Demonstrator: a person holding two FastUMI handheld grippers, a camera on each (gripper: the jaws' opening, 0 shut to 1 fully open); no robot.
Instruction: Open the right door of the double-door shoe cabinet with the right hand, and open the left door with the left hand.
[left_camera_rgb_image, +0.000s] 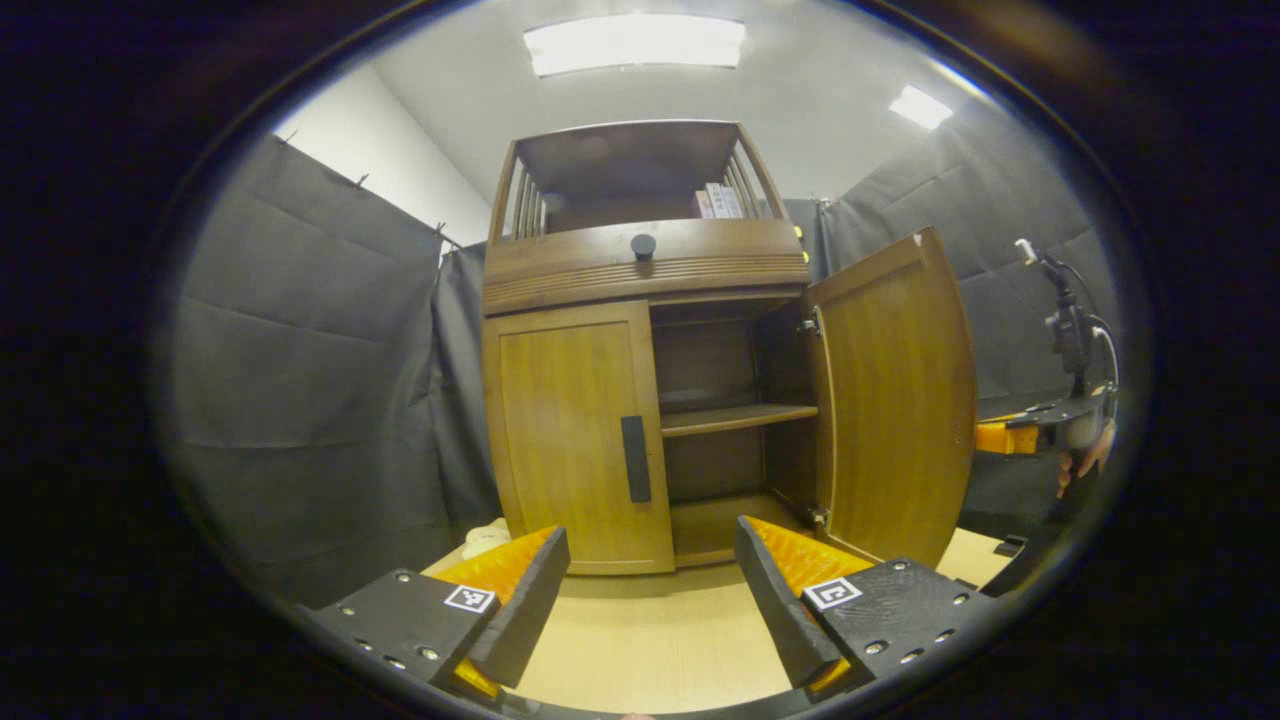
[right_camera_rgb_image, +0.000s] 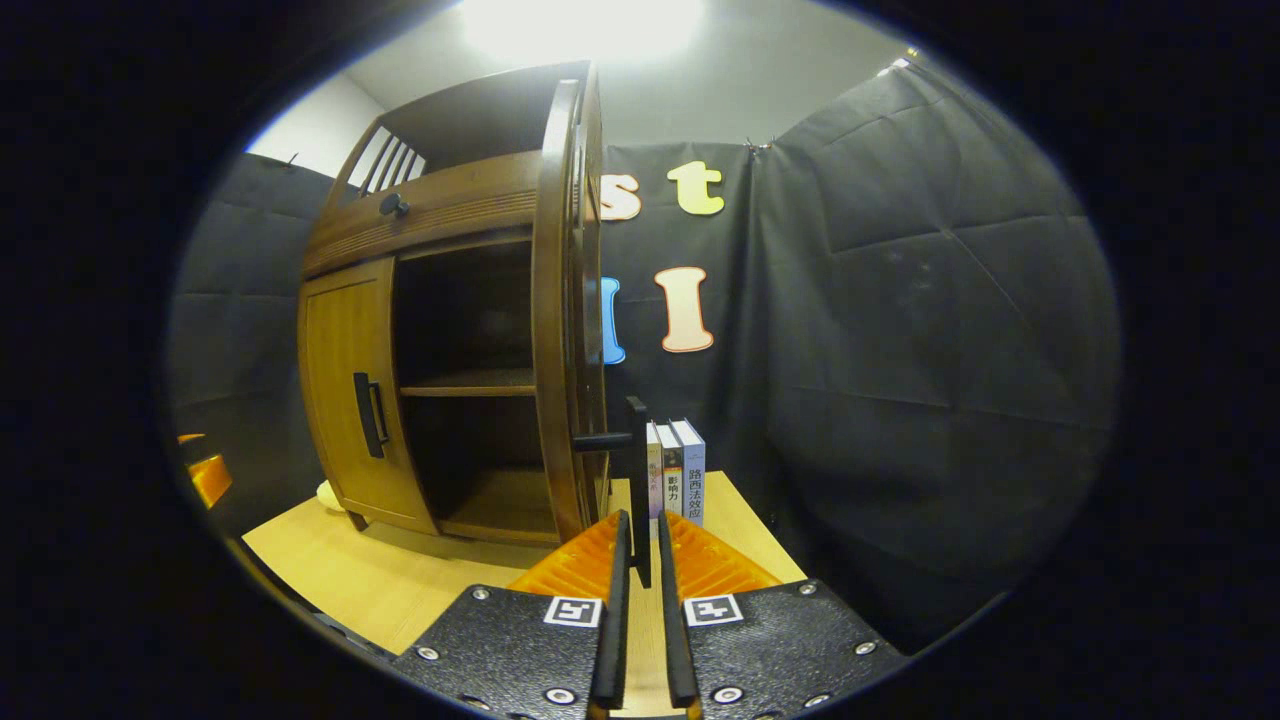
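The wooden shoe cabinet (left_camera_rgb_image: 640, 265) stands ahead in the left gripper view. Its left door (left_camera_rgb_image: 575, 440) is closed, with a dark vertical handle (left_camera_rgb_image: 635, 458). The right door (left_camera_rgb_image: 895, 400) is swung wide open, baring an inner shelf (left_camera_rgb_image: 735, 417). My left gripper (left_camera_rgb_image: 650, 600) hangs open in front of the cabinet, apart from the left door. In the right gripper view the right door (right_camera_rgb_image: 555, 320) shows edge-on. My right gripper (right_camera_rgb_image: 640, 565) is shut on that door's handle (right_camera_rgb_image: 637, 440). The closed left door (right_camera_rgb_image: 345, 390) and its handle (right_camera_rgb_image: 368, 415) lie further left.
Books (right_camera_rgb_image: 678, 468) stand on the light wooden floor (right_camera_rgb_image: 400, 575) beside the cabinet's right side. More books (left_camera_rgb_image: 720, 200) sit on the open top shelf above a round knob (left_camera_rgb_image: 643, 245). A camera stand (left_camera_rgb_image: 1065, 320) rises at the right. A pale object (left_camera_rgb_image: 485, 537) lies at the cabinet's left foot.
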